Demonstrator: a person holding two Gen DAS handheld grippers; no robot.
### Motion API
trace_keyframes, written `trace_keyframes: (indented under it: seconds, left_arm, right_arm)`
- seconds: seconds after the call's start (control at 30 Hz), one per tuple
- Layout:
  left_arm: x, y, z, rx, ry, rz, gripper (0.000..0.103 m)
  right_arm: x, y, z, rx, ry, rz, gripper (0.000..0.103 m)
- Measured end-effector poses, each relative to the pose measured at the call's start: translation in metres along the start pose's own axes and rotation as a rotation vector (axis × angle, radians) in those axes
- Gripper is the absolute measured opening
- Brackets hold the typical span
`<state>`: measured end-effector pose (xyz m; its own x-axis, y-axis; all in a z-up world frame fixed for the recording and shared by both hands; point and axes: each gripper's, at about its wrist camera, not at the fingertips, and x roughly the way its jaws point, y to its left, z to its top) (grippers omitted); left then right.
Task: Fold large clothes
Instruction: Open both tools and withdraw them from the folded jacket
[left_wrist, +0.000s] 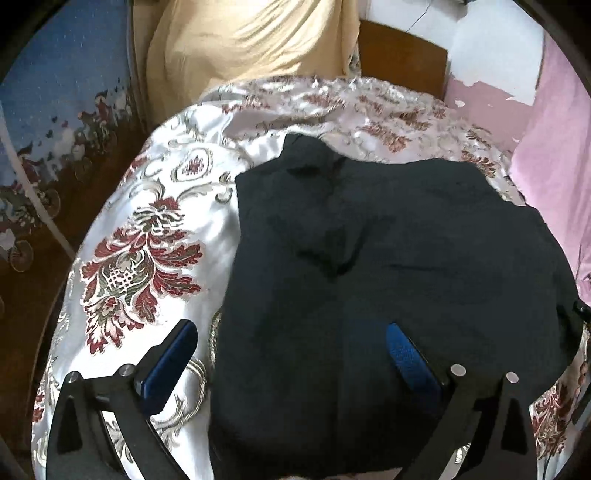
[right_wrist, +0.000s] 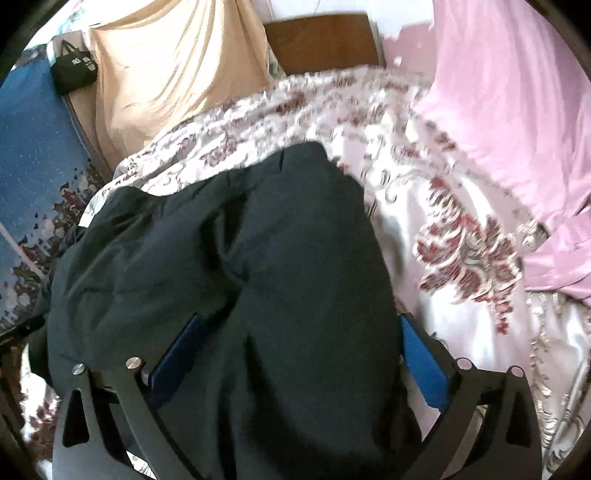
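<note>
The left gripper (left_wrist: 291, 354) is spread wide, grasping nothing, its 2 blue pads straddling the dark garment's (left_wrist: 388, 258) edge at 6 o'clock; the right gripper (right_wrist: 299, 347) is likewise released; the garment lies bunched on the floral satin bedspread (left_wrist: 147, 229); likely risk: slippery satin dragging along, skewing any fold.

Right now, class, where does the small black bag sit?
The small black bag shows only in the right wrist view, far upper left, just left of the tan draped cloth and beyond the floral bedspread.
</note>
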<state>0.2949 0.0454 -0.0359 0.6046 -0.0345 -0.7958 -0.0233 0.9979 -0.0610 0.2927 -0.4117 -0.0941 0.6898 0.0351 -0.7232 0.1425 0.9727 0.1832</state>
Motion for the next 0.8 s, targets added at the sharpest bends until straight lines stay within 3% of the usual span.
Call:
trace_keyframes:
  seconds: [0.33,0.8]
  left_arm:
    - [-0.049,-0.033,-0.021,0.012,-0.161,-0.028,0.103]
    - [-0.11,-0.059,-0.06,0.017,-0.339,-0.021,0.103]
  right_arm:
    - [-0.057,0.029,-0.015,-0.068,-0.225,-0.038,0.102]
    - [-0.117,0.056,-0.046,-0.082,-0.353,0.016,0.102]
